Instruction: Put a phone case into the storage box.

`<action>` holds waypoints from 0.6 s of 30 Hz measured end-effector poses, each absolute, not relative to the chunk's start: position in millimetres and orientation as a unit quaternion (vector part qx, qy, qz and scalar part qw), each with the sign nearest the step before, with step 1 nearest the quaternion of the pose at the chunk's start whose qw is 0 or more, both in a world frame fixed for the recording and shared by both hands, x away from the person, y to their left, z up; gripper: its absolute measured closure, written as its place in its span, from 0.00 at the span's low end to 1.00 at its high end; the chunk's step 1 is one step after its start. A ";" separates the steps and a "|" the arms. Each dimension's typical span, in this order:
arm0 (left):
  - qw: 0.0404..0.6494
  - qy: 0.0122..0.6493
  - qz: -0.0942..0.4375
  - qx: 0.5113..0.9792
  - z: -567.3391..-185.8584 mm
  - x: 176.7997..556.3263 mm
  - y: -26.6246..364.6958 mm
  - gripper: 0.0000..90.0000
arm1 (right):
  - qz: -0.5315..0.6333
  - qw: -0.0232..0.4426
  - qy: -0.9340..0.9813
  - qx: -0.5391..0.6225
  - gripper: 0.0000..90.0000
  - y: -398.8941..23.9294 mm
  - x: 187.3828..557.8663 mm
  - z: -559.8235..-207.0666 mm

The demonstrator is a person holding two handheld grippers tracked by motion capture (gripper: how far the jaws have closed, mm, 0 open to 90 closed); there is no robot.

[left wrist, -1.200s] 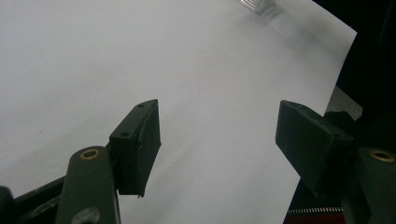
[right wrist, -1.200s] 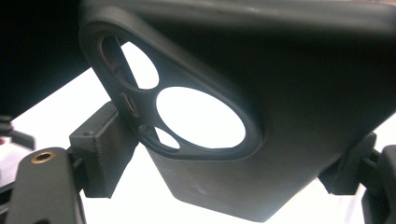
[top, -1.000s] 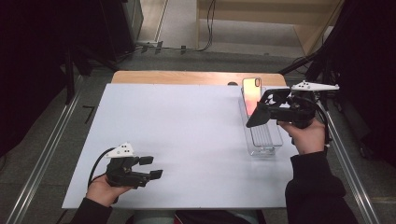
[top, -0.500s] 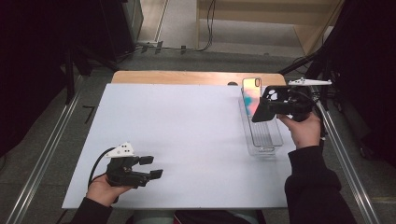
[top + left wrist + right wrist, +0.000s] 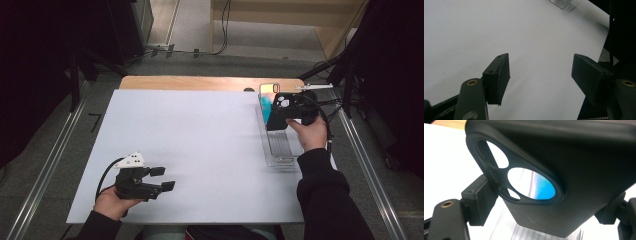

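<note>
Your right tool (image 5: 278, 116) is clamped on a black phone case (image 5: 281, 110), one jaw on each long edge, as the right gripper view shows with the case (image 5: 564, 182) standing across the jaws and its camera cutout toward the lens. In the high view you hold it above the far end of a clear slotted rack (image 5: 278, 145) at about 2 o'clock on the white desk (image 5: 200, 140). Other cases stand at the rack's far end, one blue (image 5: 265, 106), one orange-backed (image 5: 270, 90).

The case is probably light and somewhat flexible, with a matte, grippy skin, so it should not slip, but a hard squeeze across an empty shell may bow it. Holding it by the side rails near the middle, as you do, seems the best place; the thin ring around the cutout is the weak spot.

Your left tool (image 5: 161, 178) rests at 7 o'clock, jaws apart (image 5: 541, 75) and empty.
</note>
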State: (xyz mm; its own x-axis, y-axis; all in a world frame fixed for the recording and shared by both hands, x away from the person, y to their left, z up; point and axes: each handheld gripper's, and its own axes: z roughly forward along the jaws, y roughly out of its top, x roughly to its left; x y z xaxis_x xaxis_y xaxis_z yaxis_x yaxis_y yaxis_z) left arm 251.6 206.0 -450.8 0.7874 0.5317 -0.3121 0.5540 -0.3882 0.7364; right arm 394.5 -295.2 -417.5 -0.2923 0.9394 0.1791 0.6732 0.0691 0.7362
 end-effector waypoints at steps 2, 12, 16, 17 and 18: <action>0.448 0.327 -0.012 0.832 -450.7 251.7 206.7 0.35 | 0.372 0.177 0.707 0.574 0.18 -293.7 400.7 -421.3; 0.448 0.326 -0.011 0.833 -451.2 252.3 206.0 0.35 | 0.362 0.183 0.696 0.592 0.18 -285.2 434.7 -437.8; 0.451 0.328 -0.012 0.830 -451.1 252.9 206.1 0.35 | 0.368 0.196 0.687 0.595 0.18 -280.3 445.9 -441.6; 0.450 0.327 -0.013 0.831 -450.8 252.9 206.3 0.35 | 0.367 0.197 0.686 0.596 0.18 -279.4 448.8 -442.5; 0.451 0.327 -0.013 0.831 -450.9 253.0 206.4 0.35 | 0.367 0.200 0.684 0.598 0.18 -279.0 451.5 -443.7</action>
